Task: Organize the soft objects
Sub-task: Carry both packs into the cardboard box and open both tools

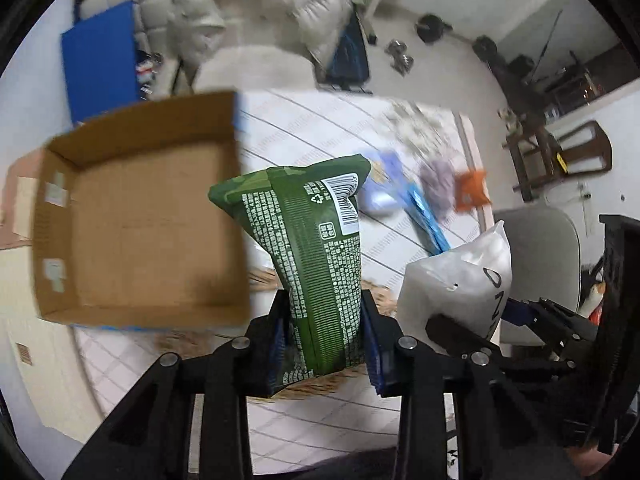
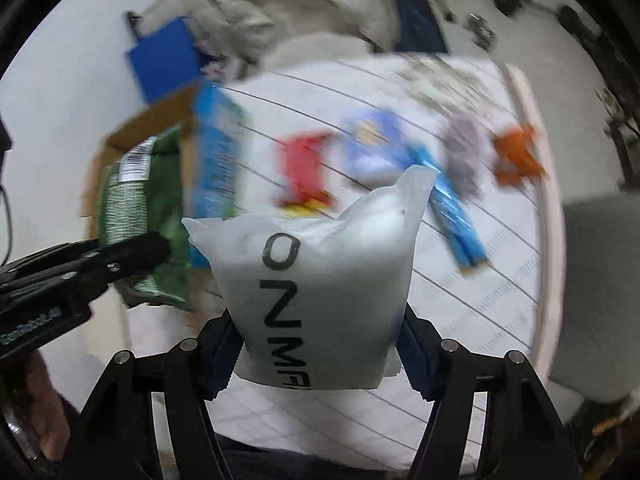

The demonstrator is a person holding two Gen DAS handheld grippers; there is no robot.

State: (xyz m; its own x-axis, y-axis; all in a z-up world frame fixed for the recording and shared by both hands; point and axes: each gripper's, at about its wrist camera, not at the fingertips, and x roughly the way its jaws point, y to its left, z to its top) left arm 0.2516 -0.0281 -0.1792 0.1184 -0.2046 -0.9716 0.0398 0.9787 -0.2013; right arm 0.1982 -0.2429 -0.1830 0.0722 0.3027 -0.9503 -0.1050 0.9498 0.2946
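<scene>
My left gripper (image 1: 324,328) is shut on a green snack bag (image 1: 308,256), held above the white quilted bed, just right of an open cardboard box (image 1: 140,216) that looks empty. My right gripper (image 2: 320,344) is shut on a white soft pouch with black letters (image 2: 316,280). That pouch also shows in the left wrist view (image 1: 460,276), to the right of the green bag. The green bag (image 2: 140,216) and the left gripper (image 2: 132,256) show at the left of the right wrist view, near the box (image 2: 132,132).
On the bed (image 2: 480,304) lie a red packet (image 2: 304,172), a light blue-white packet (image 2: 372,144), a long blue packet (image 2: 456,216), a purple soft item (image 2: 464,152) and an orange packet (image 2: 516,156). A white duvet (image 1: 260,12) and blue board (image 1: 100,60) lie behind.
</scene>
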